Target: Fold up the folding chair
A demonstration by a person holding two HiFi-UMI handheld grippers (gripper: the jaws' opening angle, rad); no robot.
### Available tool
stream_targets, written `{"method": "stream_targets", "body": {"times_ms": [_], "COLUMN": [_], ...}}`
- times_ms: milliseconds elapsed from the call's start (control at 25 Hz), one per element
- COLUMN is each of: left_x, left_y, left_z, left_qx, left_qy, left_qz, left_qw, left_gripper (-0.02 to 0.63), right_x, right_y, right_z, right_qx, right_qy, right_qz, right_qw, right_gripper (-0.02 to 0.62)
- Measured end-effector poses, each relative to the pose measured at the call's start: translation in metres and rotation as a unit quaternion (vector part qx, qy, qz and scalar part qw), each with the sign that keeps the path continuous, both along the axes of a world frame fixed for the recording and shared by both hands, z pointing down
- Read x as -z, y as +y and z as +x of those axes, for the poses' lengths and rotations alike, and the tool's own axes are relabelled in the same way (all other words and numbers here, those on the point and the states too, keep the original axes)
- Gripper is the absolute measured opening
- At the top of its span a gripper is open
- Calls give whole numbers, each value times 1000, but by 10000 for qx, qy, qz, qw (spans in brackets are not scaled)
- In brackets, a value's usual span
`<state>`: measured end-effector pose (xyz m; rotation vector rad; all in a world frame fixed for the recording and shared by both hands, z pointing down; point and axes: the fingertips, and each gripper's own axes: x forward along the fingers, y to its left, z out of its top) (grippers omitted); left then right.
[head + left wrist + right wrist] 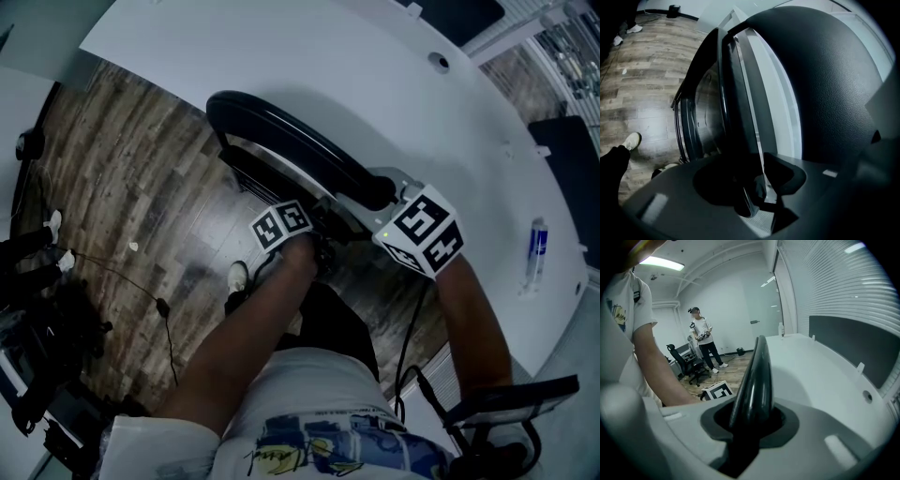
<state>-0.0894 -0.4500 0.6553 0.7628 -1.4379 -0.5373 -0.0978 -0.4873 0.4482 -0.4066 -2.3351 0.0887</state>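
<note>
The black folding chair (300, 141) stands nearly flat against the white table's edge, over the wooden floor. My left gripper (319, 248) reaches its lower frame from the near side. In the left gripper view a thin dark edge of the chair (740, 117) runs down into the gap of the left gripper (761, 197), with a light slit beside it and a ribbed pad (759, 224) bare. My right gripper (380, 202) sits on the chair's upper rim. In the right gripper view that glossy black rim (757, 376) fills the slot of the right gripper (750, 427).
The white table (375, 75) curves behind the chair and carries a bottle (536, 246). A cable (159, 305) and dark equipment (28, 309) lie on the floor at left. Another person (703, 338) stands by an office chair (686, 364) across the room.
</note>
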Motion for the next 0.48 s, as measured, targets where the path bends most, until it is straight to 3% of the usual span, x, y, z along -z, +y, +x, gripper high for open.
{"method": "stream_targets", "body": {"times_ms": [480], "left_x": [18], "left_y": [4], "left_z": [-5], "left_qx": [-492], "left_qy": [-4], "left_qz": [286], "left_qw": [9984], "left_gripper": [268], "right_x": [20], "right_y": [-11], "right_z": [0], "right_qx": [-291], "right_qy": [37], "right_qz": [546], "right_qw": [9981], "right_gripper": [145]}}
